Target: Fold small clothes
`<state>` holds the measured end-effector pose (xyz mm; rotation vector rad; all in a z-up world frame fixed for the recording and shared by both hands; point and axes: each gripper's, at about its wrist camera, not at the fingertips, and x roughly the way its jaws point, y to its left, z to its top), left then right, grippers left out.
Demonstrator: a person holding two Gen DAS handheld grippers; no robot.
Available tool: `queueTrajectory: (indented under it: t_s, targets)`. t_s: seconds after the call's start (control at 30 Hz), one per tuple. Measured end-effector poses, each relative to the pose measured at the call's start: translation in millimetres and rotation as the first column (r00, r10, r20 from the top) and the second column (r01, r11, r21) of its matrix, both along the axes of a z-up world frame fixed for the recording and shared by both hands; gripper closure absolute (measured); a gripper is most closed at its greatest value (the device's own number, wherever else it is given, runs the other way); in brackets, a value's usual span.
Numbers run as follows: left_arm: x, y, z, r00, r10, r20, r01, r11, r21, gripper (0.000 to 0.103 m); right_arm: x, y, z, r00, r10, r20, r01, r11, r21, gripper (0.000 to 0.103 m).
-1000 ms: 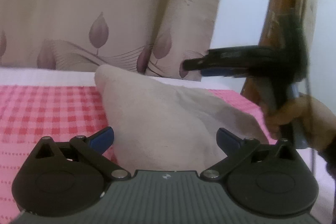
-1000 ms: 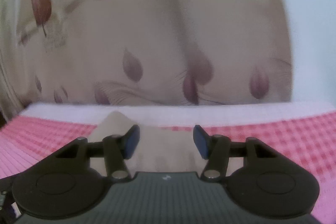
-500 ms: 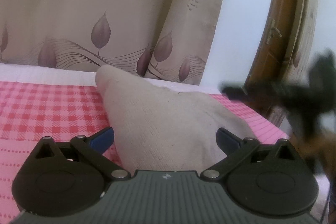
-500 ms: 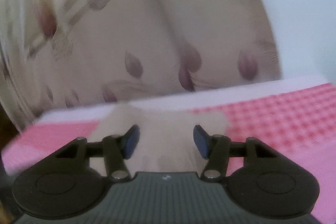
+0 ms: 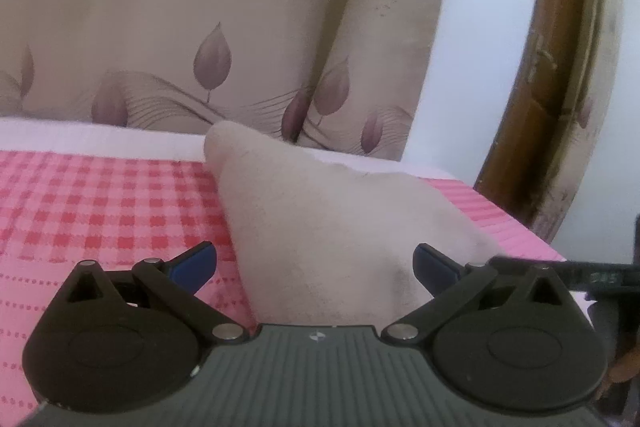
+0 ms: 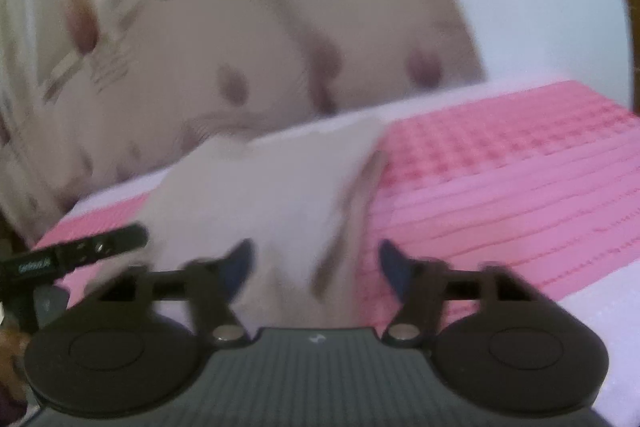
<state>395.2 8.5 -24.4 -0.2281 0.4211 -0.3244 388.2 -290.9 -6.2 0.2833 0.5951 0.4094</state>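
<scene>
A small beige garment [image 5: 320, 211] lies in a tapering heap on the pink checked bedspread [image 5: 100, 203]. My left gripper [image 5: 314, 259] stands open just over its near end, its blue pads well clear on either side. One finger of my right gripper [image 5: 580, 273] pokes in low at the right edge of this view. In the blurred right wrist view the same garment [image 6: 260, 187] lies ahead of my right gripper [image 6: 316, 259], whose jaws are opening with the cloth's near end between them, pads not pressing. My left gripper [image 6: 88, 251] shows at the left edge there.
A beige curtain with purple leaf print [image 5: 200, 27] hangs right behind the bed. A wooden door frame [image 5: 532, 107] and a white wall stand at the right. The bedspread [image 6: 500, 163] stretches away to the right of the garment. A hand [image 5: 624, 367] shows at the lower right.
The right gripper has swung from above the garment down to the bed at the right edge of the left wrist view. Its jaws have widened and its view has tilted. The left gripper stayed put.
</scene>
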Motion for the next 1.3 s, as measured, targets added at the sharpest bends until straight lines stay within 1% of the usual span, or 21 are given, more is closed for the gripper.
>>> queueTrajectory:
  t_s: [0.07, 0.1, 0.2, 0.33, 0.47, 0.5, 0.6, 0.67, 0.7, 0.77, 0.83, 0.87, 0.93, 1.0, 1.03, 1.1, 1.13, 1.17, 1.23, 1.27, 1.3]
  targets:
    - [2.2, -0.1, -0.3, 1.0, 0.018, -0.014, -0.018, 1.0, 0.008, 0.0, 5.8, -5.5, 0.1, 1.0, 0.0, -0.005, 0.0, 0.999, 0.045, 0.021]
    - [2.6, -0.3, -0.6, 1.0, 0.024, -0.018, -0.024, 1.0, 0.012, 0.0, 9.1, -10.0, 1.0, 1.0, -0.003, -0.014, 0.004, 0.999, 0.052, 0.021]
    - [3.7, -1.4, -0.7, 0.999, 0.039, -0.024, -0.039, 0.999, 0.028, 0.0, 16.1, -11.8, -1.5, 0.998, -0.023, -0.055, 0.026, 0.998, 0.058, 0.02]
    - [4.2, -3.6, -1.0, 0.999, 0.048, -0.023, -0.047, 0.998, 0.047, 0.0, 15.5, -10.9, -4.2, 0.996, -0.012, -0.086, 0.016, 0.999, 0.047, 0.013]
    - [5.0, -4.3, -1.3, 0.998, 0.05, -0.025, -0.049, 0.997, 0.055, 0.0, 16.4, -10.3, -8.4, 0.994, -0.016, -0.105, 0.021, 0.999, 0.04, 0.012]
    - [5.0, -3.9, -1.6, 0.998, 0.05, -0.026, -0.048, 0.997, 0.055, 0.0, 16.4, -10.3, -8.5, 0.994, -0.014, -0.107, 0.018, 0.999, 0.042, 0.011]
    - [6.3, -3.8, -1.8, 0.998, 0.053, -0.036, -0.051, 0.997, 0.057, 0.0, 20.5, -13.6, -9.2, 0.991, 0.004, -0.132, 0.005, 0.997, 0.072, 0.006]
    - [10.5, -1.7, -1.7, 0.997, 0.039, -0.059, -0.036, 0.998, 0.052, 0.0, 27.1, -17.3, -9.3, 0.989, 0.02, -0.149, -0.005, 0.995, 0.101, 0.006]
    - [13.8, 1.1, -1.0, 0.997, 0.025, -0.072, -0.022, 0.999, 0.041, 0.0, 32.4, -19.7, -9.7, 0.986, 0.042, -0.16, -0.022, 0.992, 0.125, 0.006]
    - [26.4, 10.3, 0.5, 0.994, -0.036, -0.105, 0.036, 0.999, -0.007, 0.0, 44.7, -23.8, -10.3, 0.981, 0.069, -0.183, -0.04, 0.987, 0.159, 0.006]
    - [48.8, 21.1, -0.4, 0.983, -0.092, -0.161, 0.084, 0.995, -0.052, 0.0, 61.1, -25.8, -11.8, 0.972, 0.119, -0.202, -0.08, 0.978, 0.191, 0.005]
    - [63.9, 27.2, -3.1, 0.97, -0.135, -0.202, 0.119, 0.989, -0.091, 0.0, 68.6, -24.8, -11.6, 0.968, 0.143, -0.205, -0.103, 0.976, 0.192, 0.005]
    - [87.8, 36.4, -10.6, 0.943, -0.211, -0.258, 0.168, 0.969, -0.18, 0.0, 84.1, -17.4, -11.5, 0.96, 0.189, -0.205, -0.156, 0.973, 0.169, 0.005]
    - [104.0, 37.7, -12.7, 0.93, -0.26, -0.261, 0.202, 0.952, -0.229, 0.007, 95.5, -4.2, -11.1, 0.956, 0.219, -0.195, -0.196, 0.972, 0.134, 0.006]
    - [111.5, 34.1, -12.8, 0.923, -0.28, -0.265, 0.22, 0.947, -0.236, 0.016, 100.9, 4.9, -10.8, 0.953, 0.238, -0.19, -0.218, 0.969, 0.117, 0.008]
    - [121.3, 24.7, -14.0, 0.92, -0.292, -0.26, 0.237, 0.945, -0.224, 0.022, 108.3, 19.9, -11.1, 0.948, 0.258, -0.187, -0.241, 0.964, 0.108, 0.013]
    - [123.3, 21.2, -14.5, 0.922, -0.294, -0.254, 0.241, 0.945, -0.22, 0.029, 111.3, 26.4, -11.3, 0.946, 0.264, -0.19, -0.246, 0.963, 0.112, 0.022]
    - [124.8, 19.5, -14.3, 0.923, -0.289, -0.255, 0.236, 0.946, -0.22, 0.035, 112.4, 29.4, -11.3, 0.945, 0.262, -0.194, -0.242, 0.963, 0.118, 0.027]
    - [122.4, 21.0, -14.4, 0.929, -0.264, -0.26, 0.201, 0.949, -0.242, 0.039, 112.0, 28.7, -13.2, 0.946, 0.247, -0.211, -0.211, 0.961, 0.18, 0.043]
    - [116.9, 21.1, -12.8, 0.935, -0.245, -0.255, 0.185, 0.953, -0.241, 0.042, 109.2, 27.8, -14.5, 0.946, 0.242, -0.215, -0.195, 0.956, 0.22, 0.046]
    - [111.0, 19.7, -10.0, 0.942, -0.232, -0.243, 0.178, 0.958, -0.223, 0.043, 102.9, 29.9, -12.3, 0.949, 0.243, -0.2, -0.193, 0.951, 0.241, 0.048]
